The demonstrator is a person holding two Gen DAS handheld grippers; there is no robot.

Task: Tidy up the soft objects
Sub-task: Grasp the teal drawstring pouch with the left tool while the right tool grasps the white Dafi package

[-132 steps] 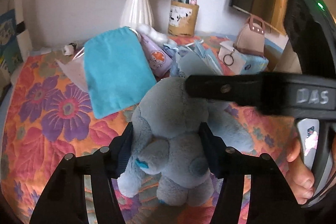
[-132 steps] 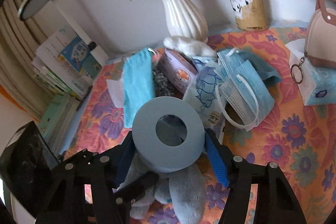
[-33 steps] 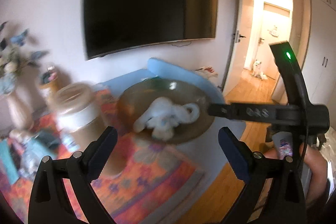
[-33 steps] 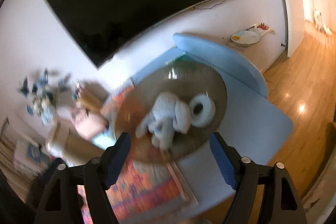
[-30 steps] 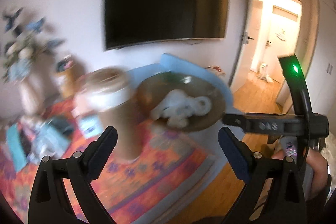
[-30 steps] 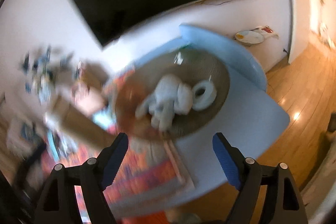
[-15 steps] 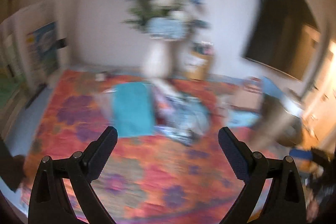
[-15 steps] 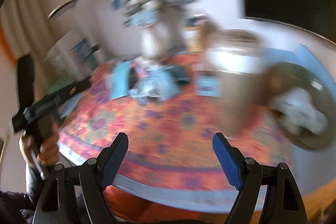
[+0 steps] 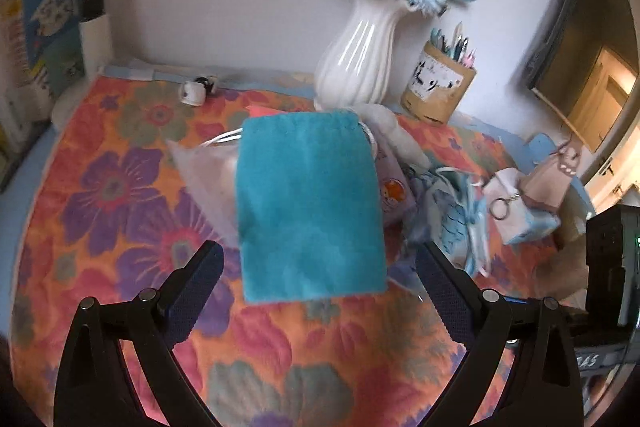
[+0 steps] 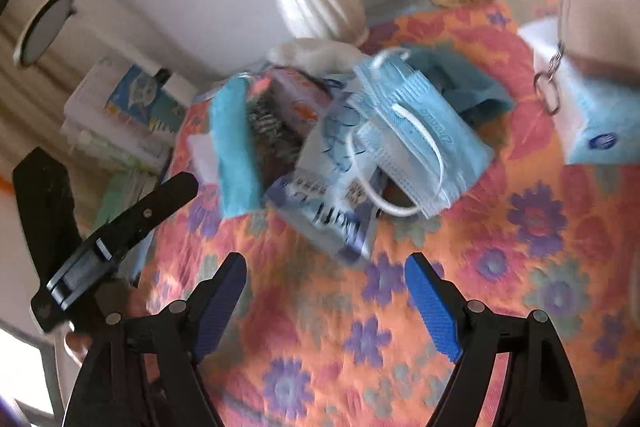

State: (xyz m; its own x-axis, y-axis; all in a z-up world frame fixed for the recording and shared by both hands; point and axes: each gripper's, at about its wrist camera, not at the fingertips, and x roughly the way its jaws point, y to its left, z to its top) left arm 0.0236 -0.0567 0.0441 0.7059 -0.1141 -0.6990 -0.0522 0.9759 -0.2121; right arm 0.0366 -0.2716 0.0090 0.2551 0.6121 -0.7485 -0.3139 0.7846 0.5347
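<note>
1. Your left gripper (image 9: 318,277) is spread wide and holds nothing; it hovers over the floral cloth (image 9: 120,195) covering the worktop.
2. A teal fabric pouch (image 9: 308,207) lies flat on the cloth straight ahead of that gripper, between the lines of its fingers, its far end near a white vase (image 9: 356,63) of blue flowers.
3. Your right gripper (image 10: 326,289) is also wide and empty, above the same cloth.
4. Ahead of it, a stack of blue face masks (image 10: 416,135) rests on a printed soft packet (image 10: 328,187), just right of the pouch.
5. This view is blurred.
</note>
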